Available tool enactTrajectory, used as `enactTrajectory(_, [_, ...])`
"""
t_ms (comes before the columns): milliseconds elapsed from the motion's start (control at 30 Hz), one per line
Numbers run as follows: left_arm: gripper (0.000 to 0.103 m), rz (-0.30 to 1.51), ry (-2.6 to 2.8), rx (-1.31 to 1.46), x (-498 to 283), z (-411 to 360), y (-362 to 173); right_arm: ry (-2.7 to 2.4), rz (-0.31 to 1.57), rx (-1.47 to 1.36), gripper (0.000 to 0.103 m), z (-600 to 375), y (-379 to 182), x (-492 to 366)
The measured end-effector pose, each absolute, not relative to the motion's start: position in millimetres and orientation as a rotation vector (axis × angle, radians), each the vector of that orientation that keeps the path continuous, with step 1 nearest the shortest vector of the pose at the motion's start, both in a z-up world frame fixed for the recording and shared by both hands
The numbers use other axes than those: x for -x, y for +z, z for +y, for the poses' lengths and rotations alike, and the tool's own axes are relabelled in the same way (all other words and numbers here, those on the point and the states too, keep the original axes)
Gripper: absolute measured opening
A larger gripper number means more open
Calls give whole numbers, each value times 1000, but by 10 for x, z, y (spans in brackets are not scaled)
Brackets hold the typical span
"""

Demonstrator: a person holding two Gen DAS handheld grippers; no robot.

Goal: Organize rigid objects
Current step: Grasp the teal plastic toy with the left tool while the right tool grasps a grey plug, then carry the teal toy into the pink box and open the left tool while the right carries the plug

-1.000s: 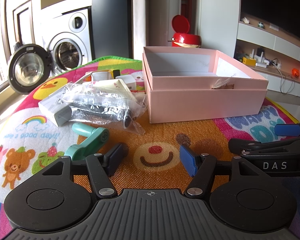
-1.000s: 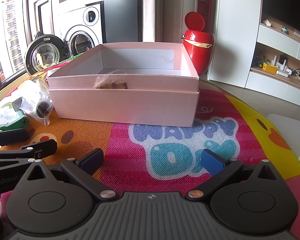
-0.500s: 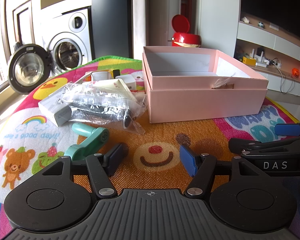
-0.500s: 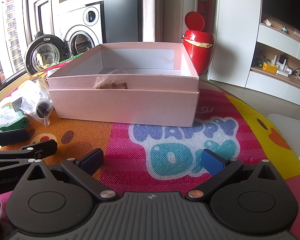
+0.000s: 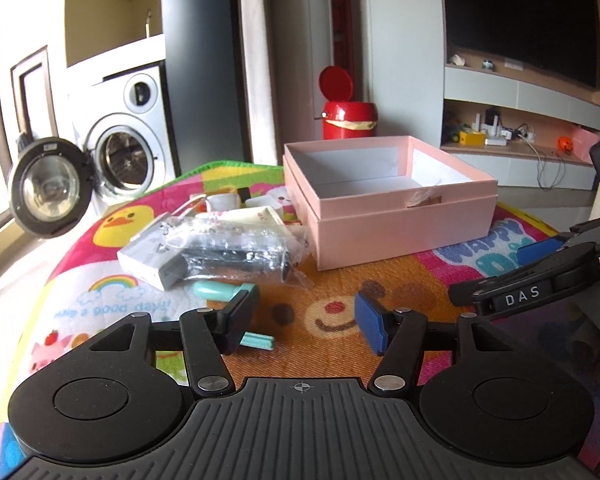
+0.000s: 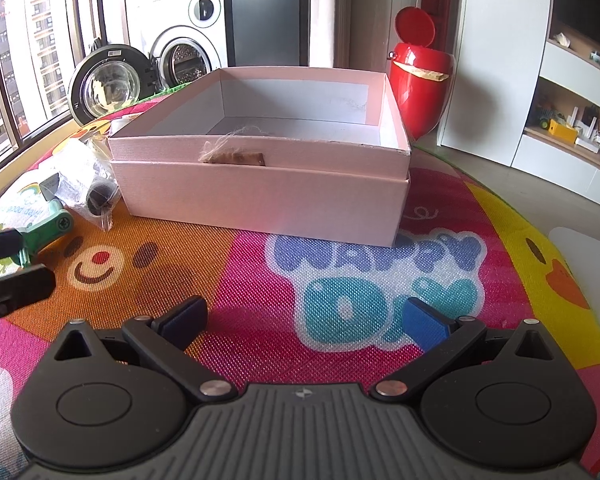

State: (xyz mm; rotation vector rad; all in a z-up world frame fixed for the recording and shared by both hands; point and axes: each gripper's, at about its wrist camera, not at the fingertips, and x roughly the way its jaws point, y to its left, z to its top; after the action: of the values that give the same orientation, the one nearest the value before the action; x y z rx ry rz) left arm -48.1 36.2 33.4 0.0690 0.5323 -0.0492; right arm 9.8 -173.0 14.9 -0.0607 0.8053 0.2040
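The left gripper hangs over the orange bear face of the colourful play mat, its jaws closing with nothing between them; a mint-green plastic tool lies on the mat just beyond its left finger. Beyond that a clear plastic bag holding a dark object rests against a grey box; the open pink cardboard box sits to their right. The right gripper hovers near the mat's lettering, jaws wide apart and holding nothing; the pink box stands beyond it.
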Motion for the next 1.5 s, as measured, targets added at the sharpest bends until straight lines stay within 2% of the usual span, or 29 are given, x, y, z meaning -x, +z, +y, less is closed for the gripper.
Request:
enactTrajectory(33, [60,549,-33,-36,419,486,368,204,808,65,103,-1722,151,-102])
enactTrajectory(167, [59,645,-8,100,78,864,371,214,811,66,103,-1707,153,-149])
enactTrajectory(367, [57,696,-18,49,-241,851,222,217,813,71,103,-1706,153,-149])
enactTrajectory(467, [45,719,-29,54,-228,862,141,220,809,70,103,-1715,151,-140])
enactTrajectory(567, [24,694,-33,44,-84,888,105,226,804,70,103,-1721,152,-125])
enactTrajectory(633, [22,679,-43,60,32,951,123,238,799,77,102,-1711,162,-103])
enactTrajectory(700, [21,666,-45,57,154,1021,144,273,782,99,95,-1663,189,-66])
enactTrajectory(867, [19,665,-19,58,486,1239,172,429,722,169,61,-1251,412,0])
enactTrajectory(1067, [25,662,-35,158,555,1454,137,594,639,271,42,-372,880,-277])
enactTrajectory(1167, [25,661,-46,204,534,1483,79,596,644,285,42,35,1028,-649])
enactTrajectory(1233, [25,655,-49,221,545,1487,69,550,711,248,42,231,1034,-1044])
enactTrajectory(1367, [24,634,-53,320,601,1588,26,482,903,112,42,431,769,-1696])
enactTrajectory(1500, [24,619,-72,363,625,1651,9,421,935,119,42,556,557,-1873])
